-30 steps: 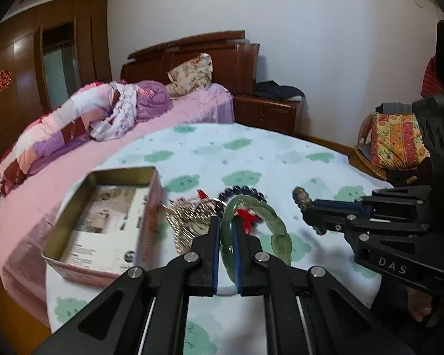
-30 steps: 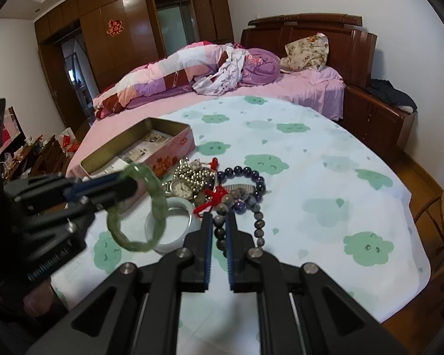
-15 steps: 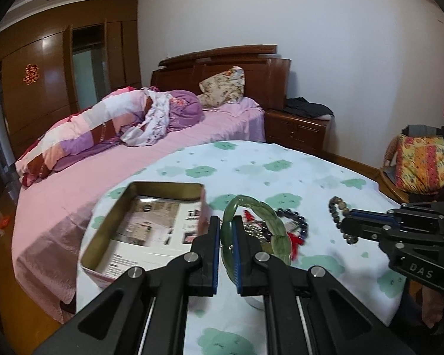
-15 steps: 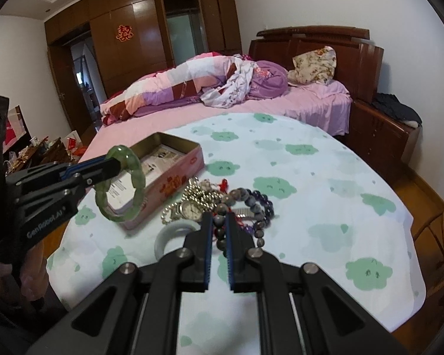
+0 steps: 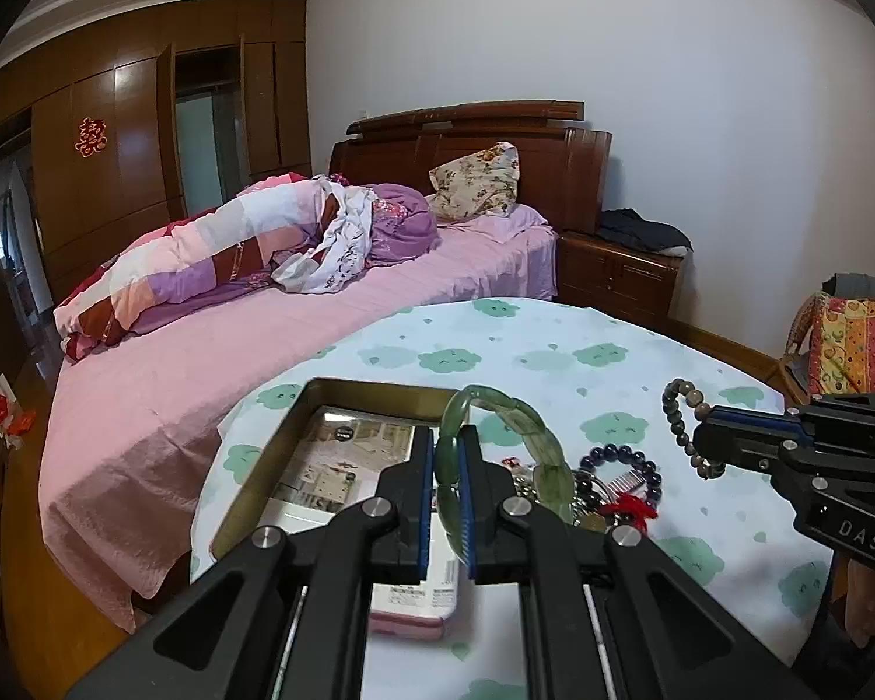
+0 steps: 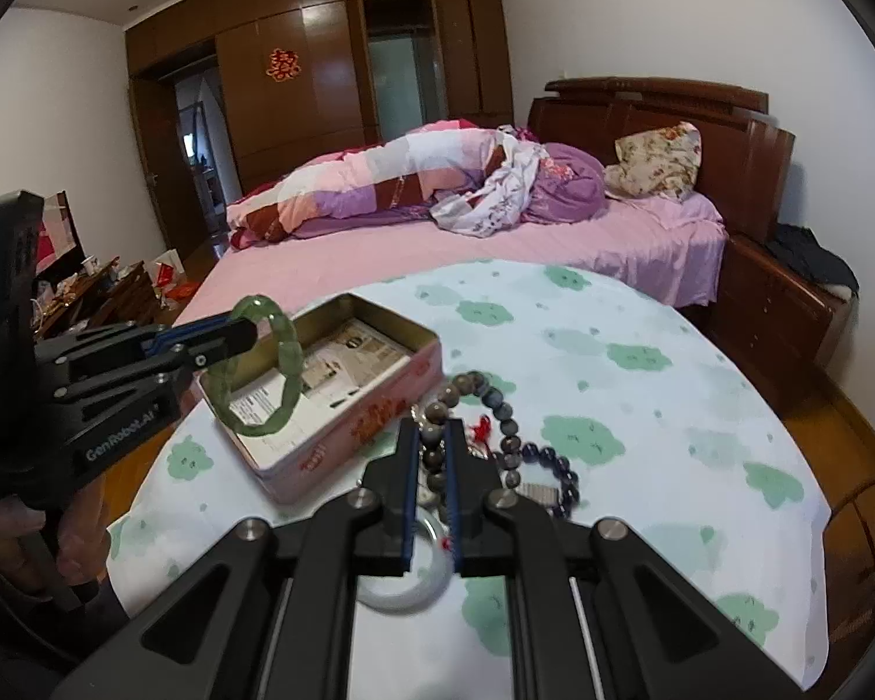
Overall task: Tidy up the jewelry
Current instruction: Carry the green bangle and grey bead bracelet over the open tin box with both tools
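Both grippers have risen off the jewelry heap since a second ago, each carrying a piece, and the left one has swung across until it hangs over the tin box (image 6: 373, 408).

Taking that tin as the landmark and going left to right: the left gripper (image 6: 245, 335) is clamped narrow on the green jade bangle (image 6: 262, 373), which hangs above the tin's open mouth, on its left side. The bangle stands nearly on edge, its ring upright and its hole facing sideways across the tin. Just right of the tin lies the remaining heap: a white bangle (image 6: 402, 589), a dark bead bracelet (image 6: 545, 466) and a red tassel (image 6: 483, 426). Above that heap the right gripper (image 6: 431, 490) is pinched narrow on a brown bead bracelet (image 6: 466, 391), whose loop dangles beyond the fingertips.

My reading: the step is carrying pieces to the tin. Next the left hand needs to lower and tip the bangle flat before letting go; the right must still travel left to reach the tin.
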Motion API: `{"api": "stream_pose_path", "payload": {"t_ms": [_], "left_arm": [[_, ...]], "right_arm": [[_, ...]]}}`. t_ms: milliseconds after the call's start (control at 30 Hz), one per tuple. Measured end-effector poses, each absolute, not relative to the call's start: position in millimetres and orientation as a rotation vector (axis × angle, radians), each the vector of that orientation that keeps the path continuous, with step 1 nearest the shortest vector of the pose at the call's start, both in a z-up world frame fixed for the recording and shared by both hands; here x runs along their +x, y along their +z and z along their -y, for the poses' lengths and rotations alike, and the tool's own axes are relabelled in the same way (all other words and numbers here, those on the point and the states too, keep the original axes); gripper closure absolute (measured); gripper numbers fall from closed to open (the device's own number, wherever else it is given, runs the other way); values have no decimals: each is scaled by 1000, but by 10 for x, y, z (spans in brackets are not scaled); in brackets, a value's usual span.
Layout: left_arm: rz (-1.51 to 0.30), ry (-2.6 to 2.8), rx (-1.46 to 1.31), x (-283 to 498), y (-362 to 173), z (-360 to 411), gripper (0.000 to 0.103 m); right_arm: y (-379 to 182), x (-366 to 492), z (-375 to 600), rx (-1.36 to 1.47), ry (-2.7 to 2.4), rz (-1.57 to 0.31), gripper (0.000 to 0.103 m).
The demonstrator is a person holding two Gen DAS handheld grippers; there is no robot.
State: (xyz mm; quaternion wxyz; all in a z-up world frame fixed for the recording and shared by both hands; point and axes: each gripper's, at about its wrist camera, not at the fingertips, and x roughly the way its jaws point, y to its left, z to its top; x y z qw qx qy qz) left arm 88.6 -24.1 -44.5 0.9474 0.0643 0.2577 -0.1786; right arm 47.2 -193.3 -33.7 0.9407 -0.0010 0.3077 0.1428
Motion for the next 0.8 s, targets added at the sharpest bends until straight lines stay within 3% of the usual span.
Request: {"api": "stream_pose_path", "payload": {"t_ms": [800], "left_arm": [[-587, -295, 63, 1571, -498, -84, 96]], "right_arm": [[-257, 1093, 1446, -67, 401, -644, 93]]}}
